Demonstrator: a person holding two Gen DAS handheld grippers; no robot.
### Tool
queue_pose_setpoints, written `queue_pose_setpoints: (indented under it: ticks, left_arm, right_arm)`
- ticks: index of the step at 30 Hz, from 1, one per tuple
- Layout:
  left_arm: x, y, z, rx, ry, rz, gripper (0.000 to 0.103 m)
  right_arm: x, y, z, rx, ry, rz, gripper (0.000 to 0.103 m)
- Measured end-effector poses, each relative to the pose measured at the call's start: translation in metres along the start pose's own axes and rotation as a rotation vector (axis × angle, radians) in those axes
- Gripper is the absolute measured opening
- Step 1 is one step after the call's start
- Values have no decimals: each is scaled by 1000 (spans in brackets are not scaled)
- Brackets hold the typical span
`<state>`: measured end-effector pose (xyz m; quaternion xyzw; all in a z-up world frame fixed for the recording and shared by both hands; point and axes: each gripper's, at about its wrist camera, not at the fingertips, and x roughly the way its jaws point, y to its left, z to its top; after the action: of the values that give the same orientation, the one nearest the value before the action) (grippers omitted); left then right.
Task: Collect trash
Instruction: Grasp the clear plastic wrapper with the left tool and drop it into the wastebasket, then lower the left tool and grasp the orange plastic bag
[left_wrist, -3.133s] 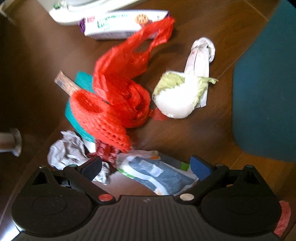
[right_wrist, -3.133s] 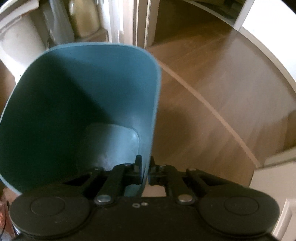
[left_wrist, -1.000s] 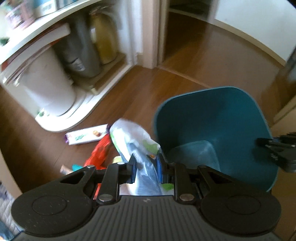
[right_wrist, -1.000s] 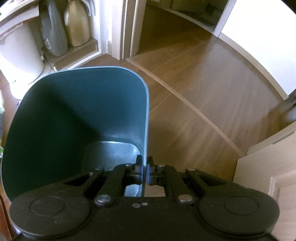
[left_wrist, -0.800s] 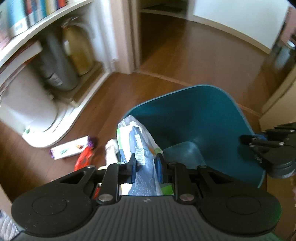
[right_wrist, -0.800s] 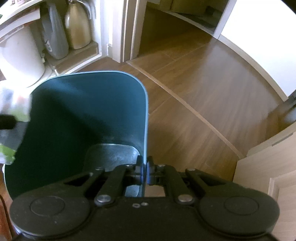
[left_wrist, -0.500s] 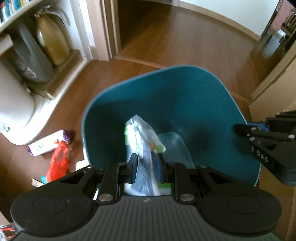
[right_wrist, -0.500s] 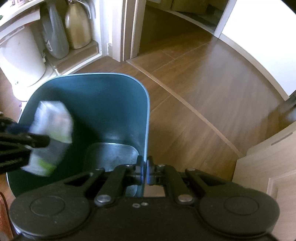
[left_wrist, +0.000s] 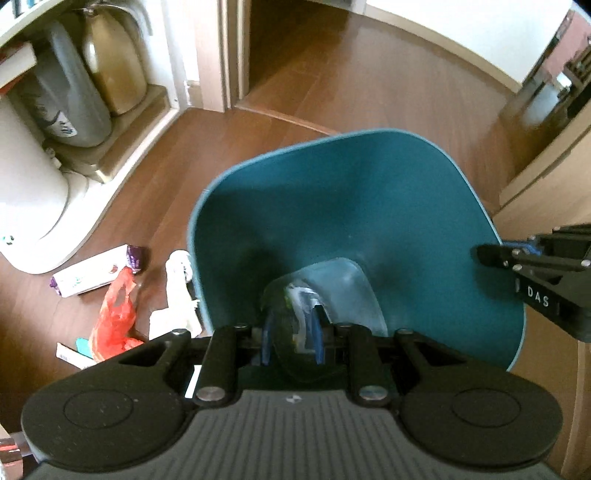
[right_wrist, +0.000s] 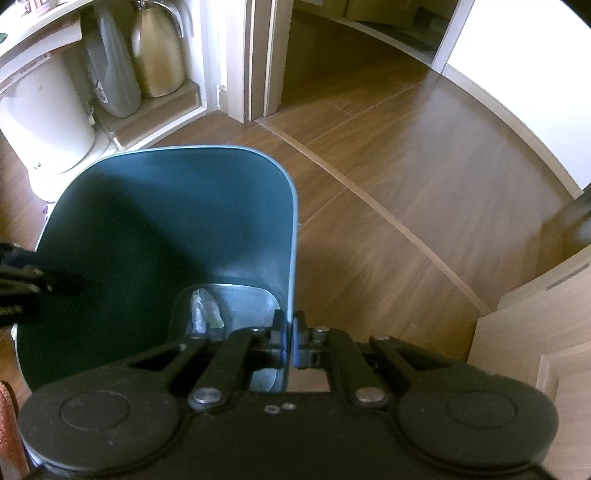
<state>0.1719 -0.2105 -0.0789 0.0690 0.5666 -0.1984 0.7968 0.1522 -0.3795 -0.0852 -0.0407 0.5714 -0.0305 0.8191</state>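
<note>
The left tongs (left_wrist: 290, 341) hang over the open mouth of the teal bin (left_wrist: 369, 192), their blue pads parted with a gap between them and nothing pinched in it. Half a second ago they were clamped on the crumpled plastic wrapper (left_wrist: 299, 302); now that wrapper lies loose on the bin's pale floor, directly below the parted pads. In the right wrist view the same wrapper (right_wrist: 203, 308) shows as a small white and green scrap at the bottom of the bin, where earlier it was held up at the bin's left side.

The right tongs (right_wrist: 289, 341) are clenched on the bin's right wall (right_wrist: 291, 258), the thin rim pressed between both pads, just as in the earlier frames; the bin itself has hardly shifted. From the left wrist view the right tongs (left_wrist: 491, 254) reach in at the bin's right edge.

Left of the bin, on the wooden floor (left_wrist: 369, 85), more trash lies: a red net bag (left_wrist: 114, 314), a white wad of paper (left_wrist: 177, 291) just beside the bin's left wall, and a white snack packet with purple ends (left_wrist: 92, 273) farther left. Beyond the bin's far left corner stand a grey jug (left_wrist: 62, 99) and a brass-coloured flask (left_wrist: 114, 66) on a low shelf.
</note>
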Motion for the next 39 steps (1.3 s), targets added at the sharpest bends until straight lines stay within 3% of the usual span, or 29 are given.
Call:
queue_pose_setpoints:
  ticks: [3, 5, 6, 7, 16, 25, 33, 39]
  left_arm:
    - [-14, 13, -3, -34, -43, -15, 30]
    - [-23, 24, -5, -59, -71, -19, 48]
    - [-27, 28, -6, -68, -85, -17, 62]
    - [-31, 34, -7, -77, -102, -6, 67]
    - [-33, 103, -21, -196, -100, 97, 68]
    - [-6, 172, -51, -288, -33, 203, 68]
    - [46, 217, -76, -416, 74, 207, 68]
    - [104, 233, -74, -402, 154, 217, 68]
  right_arm:
    - [-1, 3, 0, -13, -6, -9, 2]
    - [-1, 5, 0, -25, -7, -16, 2]
    - [0, 6, 0, -27, -7, -19, 2]
    - [0, 7, 1, -31, -6, -22, 2]
    - [6, 8, 4, -45, 20, -39, 2]
    - [25, -14, 11, 18, 137, 14, 2]
    - [32, -10, 20, -35, 177, 26, 3]
    - [44, -11, 20, -60, 207, 27, 4]
